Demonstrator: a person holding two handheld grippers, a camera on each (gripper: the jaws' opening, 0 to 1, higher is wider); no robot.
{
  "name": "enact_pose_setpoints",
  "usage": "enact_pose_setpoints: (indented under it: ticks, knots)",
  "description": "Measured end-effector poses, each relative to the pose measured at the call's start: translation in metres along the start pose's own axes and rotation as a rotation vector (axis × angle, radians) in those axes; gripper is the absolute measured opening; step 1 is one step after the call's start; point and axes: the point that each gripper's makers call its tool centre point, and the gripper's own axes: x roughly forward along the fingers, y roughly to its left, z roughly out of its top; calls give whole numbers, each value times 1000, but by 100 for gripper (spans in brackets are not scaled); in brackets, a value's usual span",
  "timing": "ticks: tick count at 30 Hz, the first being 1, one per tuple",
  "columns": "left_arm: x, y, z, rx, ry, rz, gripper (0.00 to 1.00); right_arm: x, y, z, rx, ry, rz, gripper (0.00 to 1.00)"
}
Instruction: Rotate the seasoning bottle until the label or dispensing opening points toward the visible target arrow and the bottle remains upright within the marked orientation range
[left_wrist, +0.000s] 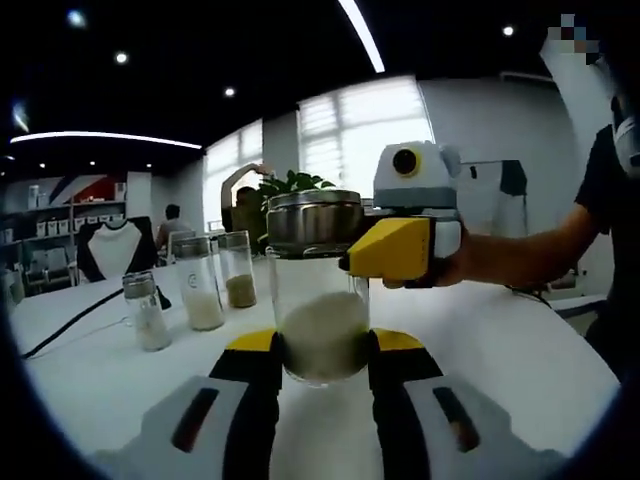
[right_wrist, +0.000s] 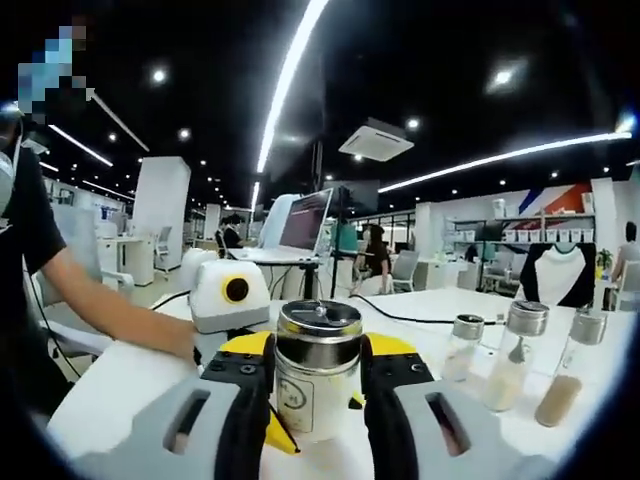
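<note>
Left gripper view: white table (left_wrist: 100, 370) in a bright office holds three small jars (left_wrist: 200, 285). Both left gripper (left_wrist: 322, 365) and right gripper (right_wrist: 318, 385) clamp the upright seasoning bottle (left_wrist: 318, 290), whose label print is unreadable.

The left gripper (left_wrist: 322, 375) has black jaws tipped yellow on pale grey housings with dark slots; the right gripper (right_wrist: 317, 385) matches, with small screws on its black parts; the person's short sleeve (left_wrist: 603, 170) looks black, perhaps dark grey.
</note>
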Motion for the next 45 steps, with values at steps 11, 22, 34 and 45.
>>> enact_pose_setpoints:
  ticks: [11,22,34,45]
  knots:
    - [-4,-13,-4,-54,18,-108,35,0,9,-5,61,-22,56,32]
    - [-8,-34,0,-91,4,-199,36,-8,25,0,112,-28,123,32]
    - [-2,-19,4,-59,-6,-57,36,-4,9,8,90,-64,-32,32]
    - [8,-2,0,-1,23,124,36,-2,-16,6,106,-96,-189,32]
